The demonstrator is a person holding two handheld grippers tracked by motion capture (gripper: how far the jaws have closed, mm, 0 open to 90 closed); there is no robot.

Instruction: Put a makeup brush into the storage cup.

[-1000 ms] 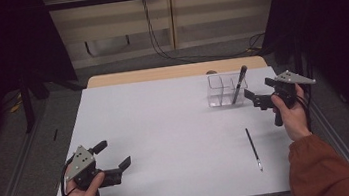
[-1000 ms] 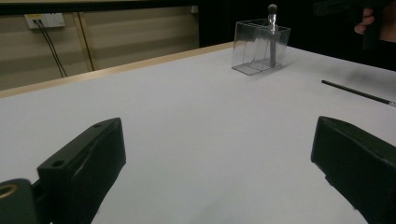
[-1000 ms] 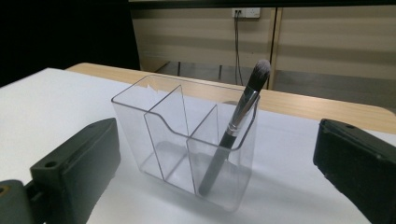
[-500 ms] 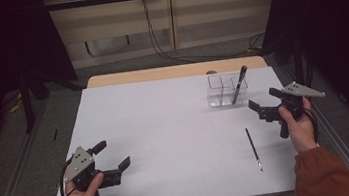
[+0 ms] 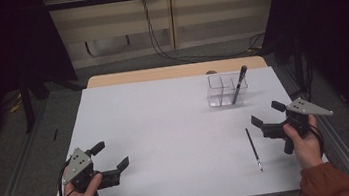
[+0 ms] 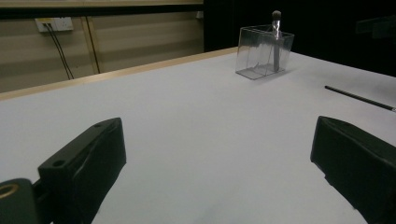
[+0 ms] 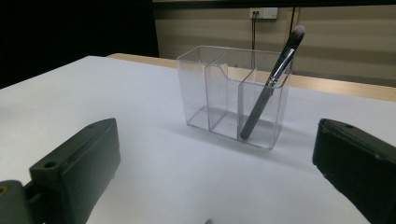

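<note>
A clear plastic organizer (image 5: 222,93) with three compartments stands at the back right of the white table (image 5: 166,129). A makeup brush (image 5: 239,84) leans in its right compartment, bristles up. A thin dark brush (image 5: 253,148) lies flat on the table near the front right. My right gripper (image 5: 265,113) is open and empty, just right of that thin brush and facing the organizer (image 7: 233,100) and its brush (image 7: 271,84). My left gripper (image 5: 111,155) rests open and empty at the front left; its view takes in the organizer (image 6: 264,53) and the thin brush (image 6: 359,98) far off.
A wooden strip (image 5: 174,72) runs along the table's far edge. Cables (image 5: 154,35) hang on the wall behind. Metal rails (image 5: 17,188) flank the table on both sides.
My right gripper has drawn back from beside the organizer toward the near edge, ending beside the thin brush. The left gripper has stayed put.
</note>
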